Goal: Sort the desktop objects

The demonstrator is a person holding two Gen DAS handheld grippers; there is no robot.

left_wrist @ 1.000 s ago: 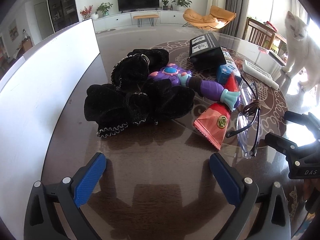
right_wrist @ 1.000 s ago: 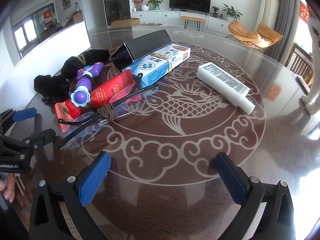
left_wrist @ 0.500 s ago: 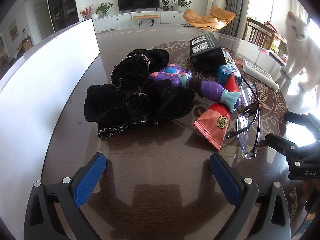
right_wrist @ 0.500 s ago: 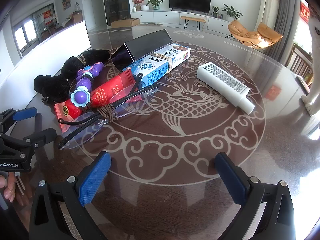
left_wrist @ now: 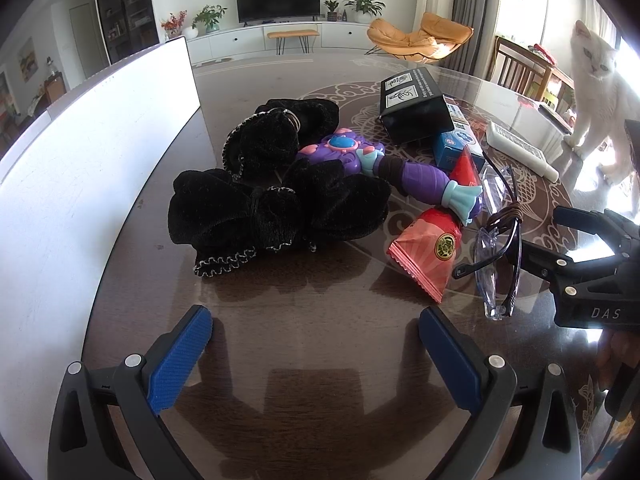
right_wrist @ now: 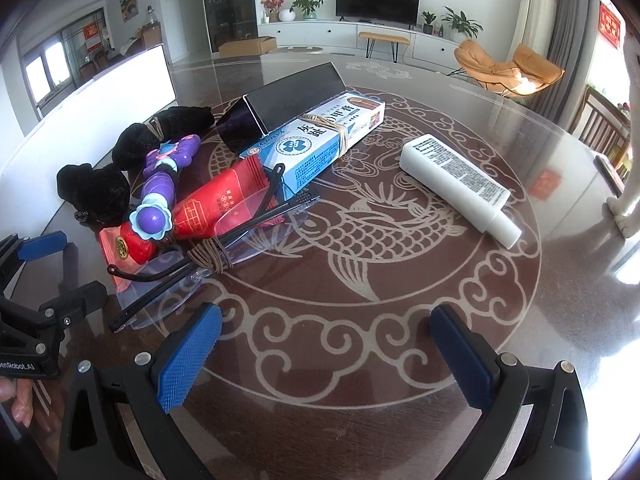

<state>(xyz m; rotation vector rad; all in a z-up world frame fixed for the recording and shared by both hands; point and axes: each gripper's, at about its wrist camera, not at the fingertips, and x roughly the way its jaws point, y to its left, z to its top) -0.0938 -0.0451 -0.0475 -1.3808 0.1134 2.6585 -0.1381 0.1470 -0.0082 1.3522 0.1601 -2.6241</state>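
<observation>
A heap lies on the dark glass-topped table (left_wrist: 312, 344): black velvet pouches (left_wrist: 256, 208), a purple toy wand (left_wrist: 416, 176), a red foil packet (left_wrist: 432, 248), clear glasses (left_wrist: 500, 248) wound with brown cord, a black box (left_wrist: 412, 108) and a blue-white carton (right_wrist: 320, 144). A white bottle (right_wrist: 456, 184) lies apart to the right. My left gripper (left_wrist: 316, 332) stands open just short of the pouches, holding nothing. My right gripper (right_wrist: 326, 332) is open over the carp pattern, with the glasses (right_wrist: 208, 256) off its left finger.
A white board (left_wrist: 92, 168) stands upright along the table's left side. A white cat (left_wrist: 600, 80) stands at the far right edge. Chairs, a TV cabinet and an orange lounge chair sit beyond the table. A hand (right_wrist: 20, 400) holds the left gripper.
Both grippers and all objects on the table stay where they were. Only the cat at the right edge has shifted its head slightly.
</observation>
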